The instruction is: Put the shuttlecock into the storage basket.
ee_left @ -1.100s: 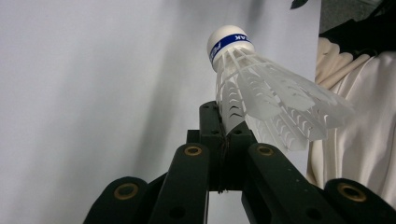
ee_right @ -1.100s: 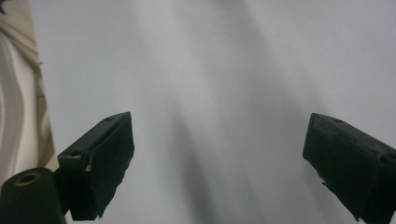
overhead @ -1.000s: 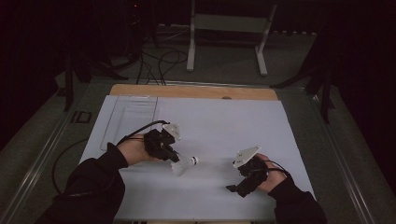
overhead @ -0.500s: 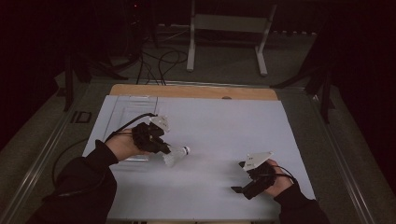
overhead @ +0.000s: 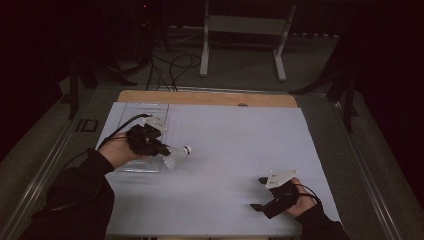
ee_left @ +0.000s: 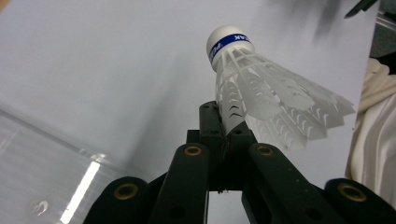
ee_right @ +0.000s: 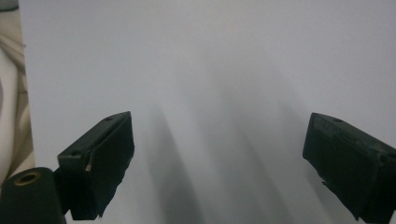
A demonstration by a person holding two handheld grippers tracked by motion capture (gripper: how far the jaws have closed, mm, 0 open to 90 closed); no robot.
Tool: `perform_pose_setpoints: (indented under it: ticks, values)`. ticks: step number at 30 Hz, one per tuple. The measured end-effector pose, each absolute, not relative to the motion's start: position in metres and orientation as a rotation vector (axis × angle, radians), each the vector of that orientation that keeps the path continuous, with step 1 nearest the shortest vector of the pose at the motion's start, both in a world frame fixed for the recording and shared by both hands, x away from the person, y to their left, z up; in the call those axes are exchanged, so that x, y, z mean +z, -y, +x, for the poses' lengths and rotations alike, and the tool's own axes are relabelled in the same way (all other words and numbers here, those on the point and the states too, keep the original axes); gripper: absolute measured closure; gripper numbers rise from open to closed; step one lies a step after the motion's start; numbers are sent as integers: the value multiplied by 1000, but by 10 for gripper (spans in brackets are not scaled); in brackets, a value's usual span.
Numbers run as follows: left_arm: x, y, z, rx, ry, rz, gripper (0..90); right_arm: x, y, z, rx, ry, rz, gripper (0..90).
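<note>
Shuttlecock (ee_left: 261,88) first: we see our left gripper (ee_left: 223,135) pinching its white feathery skirt, with the round cork tip and blue band pointing away from us. We hold it up over the white table (overhead: 235,145), right beside a clear tray (overhead: 142,112). Our right gripper (overhead: 257,194) sits low near the front edge, well apart, with its jaws spread wide and nothing between them.

White table sheet (overhead: 235,150), clear tray (overhead: 142,111) — metal stand (overhead: 242,30) behind

Dark room; white table (overhead: 235,150), grey floor w/ cables (overhead: 170,62) (metal stand (overhead: 245,25) behind).
</note>
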State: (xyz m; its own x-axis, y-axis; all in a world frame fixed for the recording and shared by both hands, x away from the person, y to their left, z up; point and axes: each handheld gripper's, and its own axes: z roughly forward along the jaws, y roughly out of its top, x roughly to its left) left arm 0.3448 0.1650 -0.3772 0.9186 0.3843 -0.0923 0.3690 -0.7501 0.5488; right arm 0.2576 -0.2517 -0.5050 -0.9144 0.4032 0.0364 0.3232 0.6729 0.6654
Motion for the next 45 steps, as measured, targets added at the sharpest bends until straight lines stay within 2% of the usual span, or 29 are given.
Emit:
perform_pose_setpoints:
  ticks: [15,45]
  values:
    - [-369,-193,351,124,-657,2428,899,-514,256,253,1079,-2751,618,97]
    - [-358,-210,355,266,-811,2318,899,-511,256,252,1120,-2759,615,97]
